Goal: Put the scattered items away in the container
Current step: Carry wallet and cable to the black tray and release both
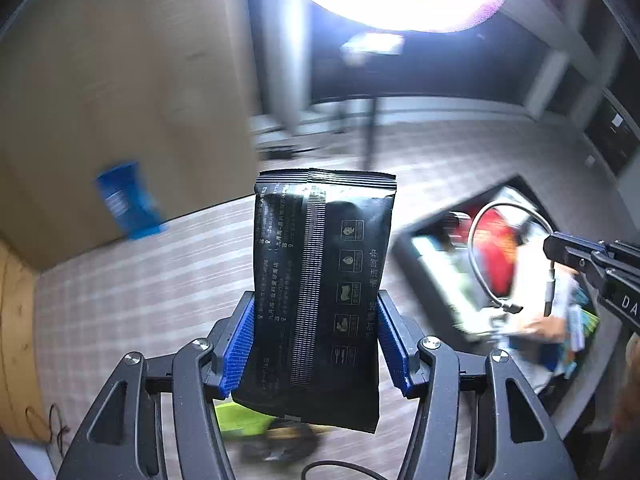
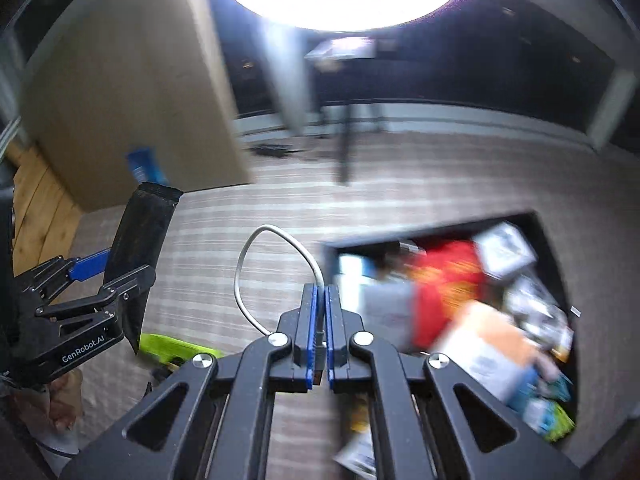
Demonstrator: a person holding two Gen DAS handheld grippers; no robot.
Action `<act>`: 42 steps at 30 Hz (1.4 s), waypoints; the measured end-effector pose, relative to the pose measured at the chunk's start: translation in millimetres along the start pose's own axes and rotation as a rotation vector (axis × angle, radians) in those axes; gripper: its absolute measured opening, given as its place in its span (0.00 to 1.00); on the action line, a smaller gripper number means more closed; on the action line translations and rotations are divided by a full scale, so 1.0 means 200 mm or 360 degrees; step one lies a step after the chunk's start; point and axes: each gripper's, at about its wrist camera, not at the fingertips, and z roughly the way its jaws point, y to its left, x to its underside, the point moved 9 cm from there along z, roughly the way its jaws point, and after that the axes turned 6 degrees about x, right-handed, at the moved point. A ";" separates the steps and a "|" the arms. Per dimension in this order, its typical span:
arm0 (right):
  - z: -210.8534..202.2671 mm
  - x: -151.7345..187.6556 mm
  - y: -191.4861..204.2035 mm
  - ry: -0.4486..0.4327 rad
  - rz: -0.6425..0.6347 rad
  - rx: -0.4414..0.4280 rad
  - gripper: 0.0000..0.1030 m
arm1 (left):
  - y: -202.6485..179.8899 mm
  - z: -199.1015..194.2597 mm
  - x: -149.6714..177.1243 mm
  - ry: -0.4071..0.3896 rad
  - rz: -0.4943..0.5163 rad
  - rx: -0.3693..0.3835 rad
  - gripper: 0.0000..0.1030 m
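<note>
Container: black box [image 2: 556, 240] on the striped floor [image 2: 400, 184], right of both grippers, stuffed with blurry packets; its near corner is cut off by the picture edge.
Black packet: black packet [image 1: 324, 292] stands upright in the air, pinched by its two long sides in the left gripper [image 1: 316, 332]; its fingers [image 1: 240, 340] sit wide apart, clamped on it.
Cable: thin grey cable [image 2: 276, 264] loops up out of the right gripper [image 2: 320, 336]; its fingers are pressed together on the cable's end.
Hard to see: everything behind is smeared; blue thing [image 1: 128, 200] by the tan wall [image 1: 120, 80] cannot be named.
Hidden: green thing [image 2: 172, 348] is partly behind the grippers.
Room: bare floor lies between the grippers and the box.
Views: only the right view shows the packet side-on.
</note>
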 end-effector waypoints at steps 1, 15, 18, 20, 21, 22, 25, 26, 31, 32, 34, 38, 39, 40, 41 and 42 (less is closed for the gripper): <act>-0.02 0.02 -0.11 -0.0002 0.0043 0.0034 0.04 | -0.08 0.02 -0.02 0.0003 0.0031 0.0019 0.53; -0.19 0.31 -1.01 0.0022 0.0458 0.0255 0.04 | -0.78 0.22 -0.10 0.0080 0.0318 0.0133 0.53; -0.21 0.35 -1.07 0.0021 0.0492 0.0258 0.04 | -0.82 0.23 -0.12 0.0064 0.0322 0.0131 0.57; -0.21 0.35 -1.09 0.0021 0.0490 0.0243 0.08 | -0.83 0.25 -0.13 0.0095 0.0300 0.0162 0.59; -0.21 0.36 -1.10 0.0032 0.0492 0.0240 0.18 | -0.84 0.26 -0.14 0.0110 0.0304 0.0181 0.59; -0.21 0.36 -1.11 0.0037 0.0508 0.0242 0.27 | -0.84 0.25 -0.14 0.0097 0.0310 0.0173 0.58; -0.24 0.36 -1.11 -0.0007 0.0521 0.0244 0.29 | -0.83 0.23 -0.16 0.0073 0.0313 0.0163 0.58; -0.25 0.36 -1.11 -0.0007 0.0524 0.0233 0.29 | -0.82 0.22 -0.16 0.0072 0.0311 0.0166 0.58; -0.25 0.35 -1.10 -0.0011 0.0530 0.0224 0.29 | -0.76 0.19 -0.16 0.0057 0.0289 0.0133 0.54; -0.25 0.35 -1.10 -0.0012 0.0529 0.0222 0.29 | -0.74 0.18 -0.15 0.0057 0.0282 0.0127 0.54; -0.24 0.35 -1.09 -0.0011 0.0526 0.0215 0.29 | -0.69 0.16 -0.14 0.0051 0.0257 0.0125 0.54; -0.24 0.32 -1.03 -0.0017 0.0488 0.0190 0.29 | -0.56 0.10 -0.12 0.0033 0.0205 0.0095 0.54; -0.24 0.32 -1.01 -0.0022 0.0475 0.0180 0.29 | -0.51 0.08 -0.11 0.0026 0.0195 0.0077 0.54; -0.24 0.31 -0.98 -0.0028 0.0457 0.0172 0.29 | -0.47 0.07 -0.10 0.0022 0.0182 0.0060 0.54; -0.24 0.30 -0.95 -0.0033 0.0436 0.0167 0.29 | -0.42 0.05 -0.09 0.0020 0.0162 0.0045 0.53; -0.24 0.29 -0.92 -0.0036 0.0412 0.0160 0.29 | -0.35 0.02 -0.07 0.0017 0.0127 0.0028 0.52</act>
